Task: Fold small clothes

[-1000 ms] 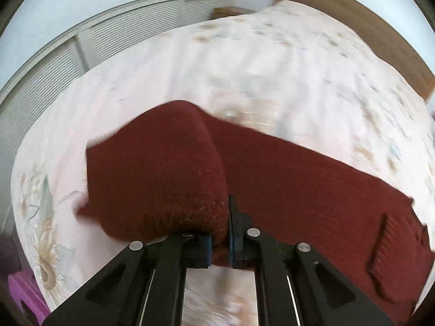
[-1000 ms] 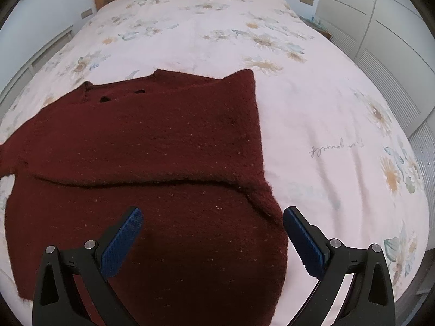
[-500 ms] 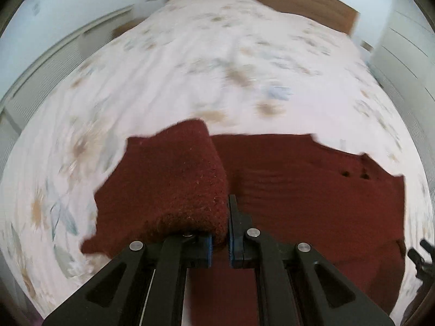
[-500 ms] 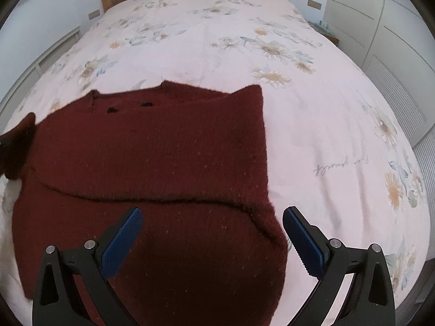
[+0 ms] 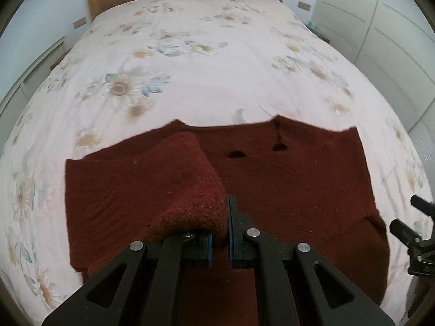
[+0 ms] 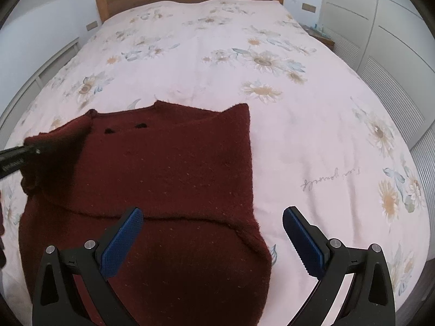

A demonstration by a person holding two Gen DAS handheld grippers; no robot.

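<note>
The sweater's [image 6: 168,179] near hem runs off the bottom edge, behind the right hand-held gripper [image 6: 212,233].

Black hand-held gripper [image 6: 212,233], blue ribbed pads [image 6: 122,241], silver screws

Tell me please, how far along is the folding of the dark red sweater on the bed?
Partly done. The sweater's right side already lies folded in, with a straight edge. In hand: the left tool is shut on the left sleeve, lifted over the body. The right tool is open and empty. Left: lay the sleeve down, then probably fold bottom to top.
</note>
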